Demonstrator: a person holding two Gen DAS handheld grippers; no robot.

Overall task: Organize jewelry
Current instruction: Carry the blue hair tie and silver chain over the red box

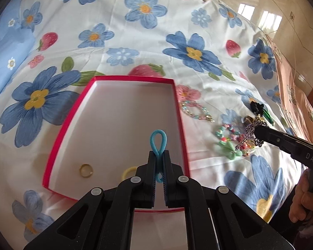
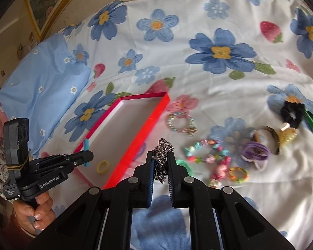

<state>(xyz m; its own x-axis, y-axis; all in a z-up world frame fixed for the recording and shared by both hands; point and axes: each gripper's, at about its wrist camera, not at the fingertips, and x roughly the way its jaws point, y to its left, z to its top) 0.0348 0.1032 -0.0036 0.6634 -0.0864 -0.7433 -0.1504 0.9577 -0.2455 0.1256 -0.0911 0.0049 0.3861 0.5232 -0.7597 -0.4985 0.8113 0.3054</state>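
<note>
My left gripper [image 1: 159, 156] is shut on a blue hair tie [image 1: 158, 140], held over the red box [image 1: 177, 95] with a white floor. Inside the box lie a gold ring [image 1: 86, 170] and a yellow hair tie [image 1: 128, 171]. My right gripper [image 2: 161, 156] is shut on a bunched silver chain [image 2: 163, 149], just right of the box's red wall [image 2: 150, 129]. In the left wrist view the right gripper [image 1: 258, 132] shows with the chain [image 1: 251, 129] hanging from its tip. In the right wrist view the left gripper [image 2: 87, 153] carries the blue tie [image 2: 86, 143].
On the flowered bedsheet right of the box lie a pastel bead bracelet [image 2: 181, 123], a colourful charm bracelet [image 2: 210, 156], purple hair ties [image 2: 256, 150], a black scrunchie [image 2: 293, 111] and a yellow claw clip [image 2: 287, 136]. A blue pillow [image 2: 41, 87] lies at the left.
</note>
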